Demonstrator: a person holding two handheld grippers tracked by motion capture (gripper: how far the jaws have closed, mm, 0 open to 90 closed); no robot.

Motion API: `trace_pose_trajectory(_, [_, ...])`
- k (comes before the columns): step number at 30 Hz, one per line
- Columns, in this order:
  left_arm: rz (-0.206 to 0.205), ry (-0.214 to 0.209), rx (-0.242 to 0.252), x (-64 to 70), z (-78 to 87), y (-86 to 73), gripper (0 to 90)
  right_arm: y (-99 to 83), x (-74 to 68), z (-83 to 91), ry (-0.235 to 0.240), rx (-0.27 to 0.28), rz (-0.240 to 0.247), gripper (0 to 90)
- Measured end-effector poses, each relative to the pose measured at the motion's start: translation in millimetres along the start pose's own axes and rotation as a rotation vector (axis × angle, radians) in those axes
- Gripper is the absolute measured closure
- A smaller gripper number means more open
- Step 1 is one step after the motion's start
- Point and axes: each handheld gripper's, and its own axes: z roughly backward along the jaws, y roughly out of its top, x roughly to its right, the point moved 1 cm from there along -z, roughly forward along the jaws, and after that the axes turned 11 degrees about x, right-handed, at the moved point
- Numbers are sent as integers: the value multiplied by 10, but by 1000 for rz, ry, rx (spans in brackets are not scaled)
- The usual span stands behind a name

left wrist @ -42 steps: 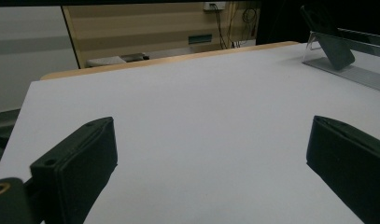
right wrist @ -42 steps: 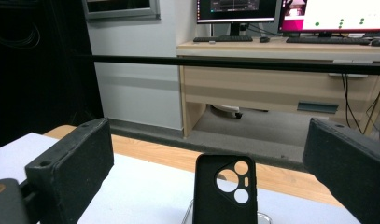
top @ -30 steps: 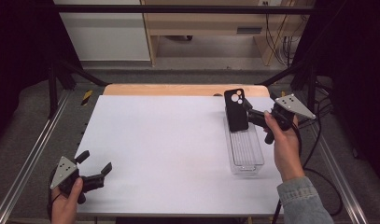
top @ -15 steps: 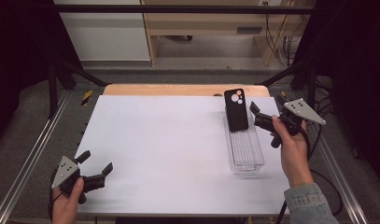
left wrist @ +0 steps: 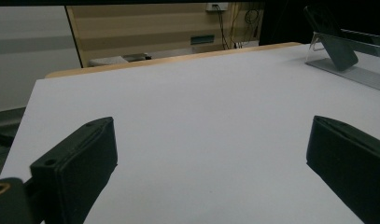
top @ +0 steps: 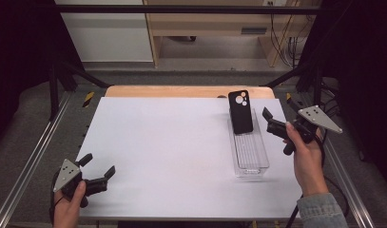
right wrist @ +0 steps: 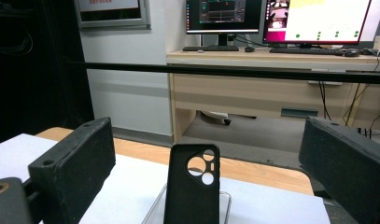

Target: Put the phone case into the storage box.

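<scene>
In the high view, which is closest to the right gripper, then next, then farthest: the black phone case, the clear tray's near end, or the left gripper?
1. Black phone case, just left of the right gripper.
2. Clear tray's near end, toward the person.
3. Left gripper, at the table's opposite near corner.

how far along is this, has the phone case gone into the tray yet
Looks done: the black phone case stands propped at the far end of the clear tray, nothing gripping it. In hand: the right gripper sits open just beside the case, apart from it. The left gripper rests open at the table's near left corner. Left: probably just moving the right hand clear, as far as I can judge.
</scene>
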Motion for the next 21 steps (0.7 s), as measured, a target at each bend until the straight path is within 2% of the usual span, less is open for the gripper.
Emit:
trace_pose_trajectory(12, [1, -1, -1, 4, 1, -2, 21, -32, 60, 143, -2, -14, -4, 40])
trace_pose_trajectory(21, [-2, -6, 0, 9, 1, 0, 21, -81, 61, 243, 15, -28, 15, 44])
